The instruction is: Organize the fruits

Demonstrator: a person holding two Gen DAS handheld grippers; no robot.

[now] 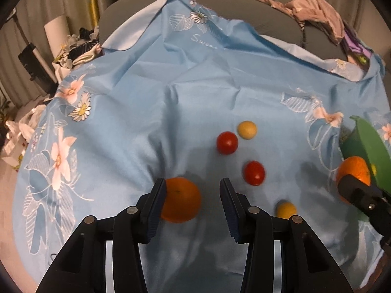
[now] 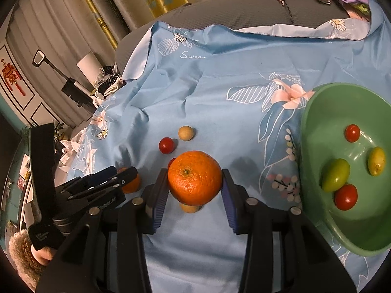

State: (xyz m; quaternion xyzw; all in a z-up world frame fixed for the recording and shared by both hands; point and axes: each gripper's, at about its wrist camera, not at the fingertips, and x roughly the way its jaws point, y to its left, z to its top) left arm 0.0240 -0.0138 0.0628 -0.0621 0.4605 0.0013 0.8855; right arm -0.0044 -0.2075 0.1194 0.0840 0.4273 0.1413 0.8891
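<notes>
A: Left wrist view: the left gripper (image 1: 193,204) is held with jaws part open around an orange (image 1: 181,199) lying on the blue cloth (image 1: 136,112). Only the left pad appears to touch it; a gap is seen on the right, so no grip is judged yet.

B: And toward 3 o'clock?

A: Two tomatoes (image 1: 227,143), a pale ball (image 1: 247,129) and a yellow fruit (image 1: 286,209) are scattered on the cloth. At the far right the right gripper (image 1: 352,185) is seen.

B: What is shown in the right wrist view?

A: A second orange (image 2: 195,177) is clamped between the pads of the right gripper (image 2: 195,188), lifted clear of the cloth. The green bowl (image 2: 315,131) sits at 3 o'clock, already loaded with two tomatoes and two greenish fruits.

B: So the step in hand?

A: The carry to the bowl is judged to be under way on the right, a pick-up on the left. A swing right over the rim and a release would be called for; on the left, a squeeze.

B: Obstacles?

A: The bowl's near rim must be cleared. The loose small fruits could be nudged on the wrinkled cloth.
</notes>
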